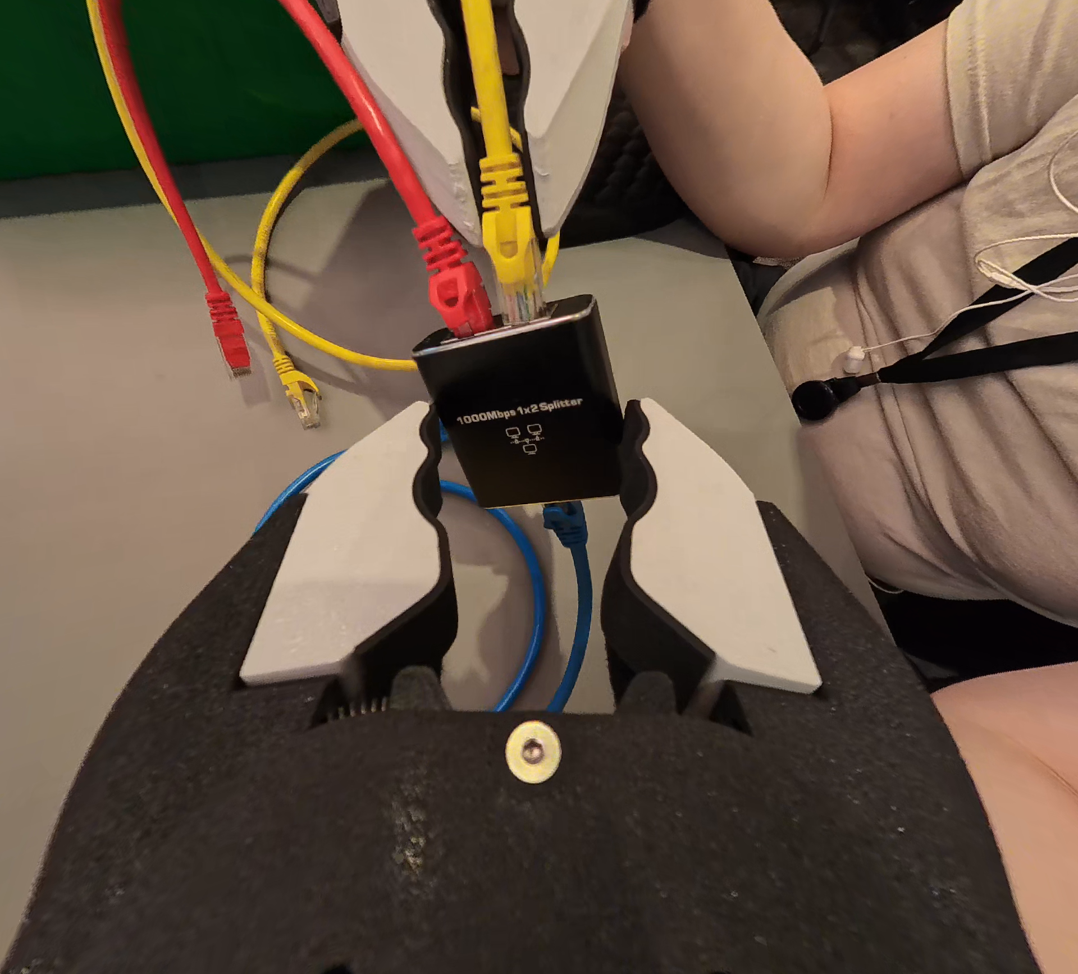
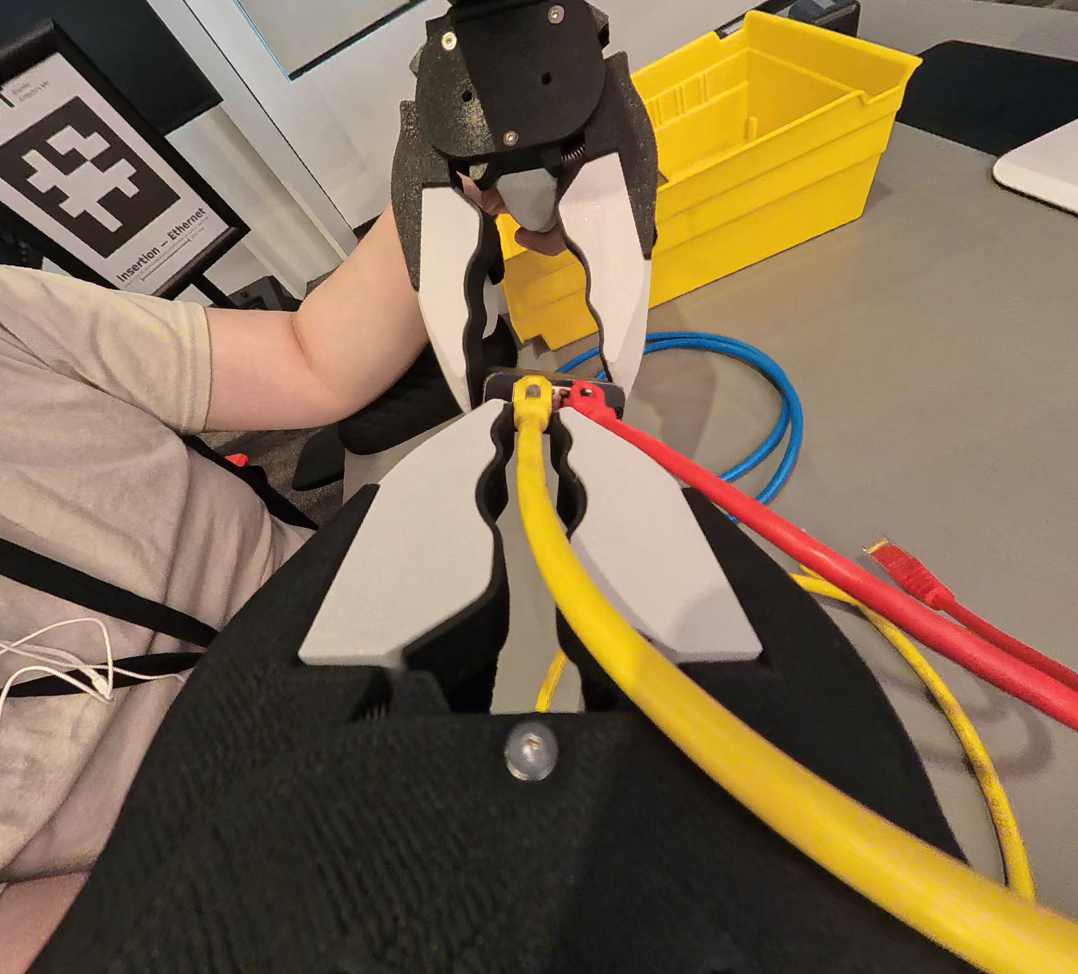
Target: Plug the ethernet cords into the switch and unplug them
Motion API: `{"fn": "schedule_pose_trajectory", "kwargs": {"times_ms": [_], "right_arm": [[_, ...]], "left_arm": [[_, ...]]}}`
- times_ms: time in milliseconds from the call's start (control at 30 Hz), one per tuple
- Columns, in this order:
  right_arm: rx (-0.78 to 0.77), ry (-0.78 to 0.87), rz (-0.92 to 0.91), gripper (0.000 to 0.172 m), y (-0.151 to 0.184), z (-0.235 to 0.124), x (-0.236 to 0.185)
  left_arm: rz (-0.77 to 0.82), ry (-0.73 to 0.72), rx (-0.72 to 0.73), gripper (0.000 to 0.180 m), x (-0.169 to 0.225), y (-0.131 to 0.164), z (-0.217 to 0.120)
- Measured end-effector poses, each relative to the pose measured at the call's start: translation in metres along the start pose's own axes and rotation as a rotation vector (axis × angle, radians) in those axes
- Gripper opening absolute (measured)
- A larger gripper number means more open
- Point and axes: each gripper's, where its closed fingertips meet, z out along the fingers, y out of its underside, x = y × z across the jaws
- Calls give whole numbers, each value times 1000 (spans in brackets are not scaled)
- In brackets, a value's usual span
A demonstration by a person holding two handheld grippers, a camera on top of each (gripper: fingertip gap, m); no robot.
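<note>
Left gripper (image 1: 531, 456) clamps black switch (image 1: 525, 421) above grey counter (image 1: 116, 479) | right gripper (image 2: 529, 421) pinches yellow cord (image 2: 528, 409) at its plug, seated in switch's far face | red cord (image 1: 455, 298) plugged just left of it | blue cord (image 1: 563, 523) enters near face | spare red & yellow plugs lie far-left on counter

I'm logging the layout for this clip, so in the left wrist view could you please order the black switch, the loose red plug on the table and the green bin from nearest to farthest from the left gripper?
1. Black switch: between the left gripper's fingers.
2. Loose red plug: on the table, ahead and left.
3. Green bin: far left, behind the table.
</note>
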Motion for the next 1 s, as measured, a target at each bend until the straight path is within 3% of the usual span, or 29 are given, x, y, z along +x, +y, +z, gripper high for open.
{"fn": "schedule_pose_trajectory", "kwargs": {"times_ms": [433,1000], "right_arm": [[1,67,-48,21,-5,2,4],[54,90,-58,12,-13,-4,7]], "left_arm": [[-29,-14,38,60,-6,0,-3],[-29,-20,58,59,-7,-1,-6]]}}
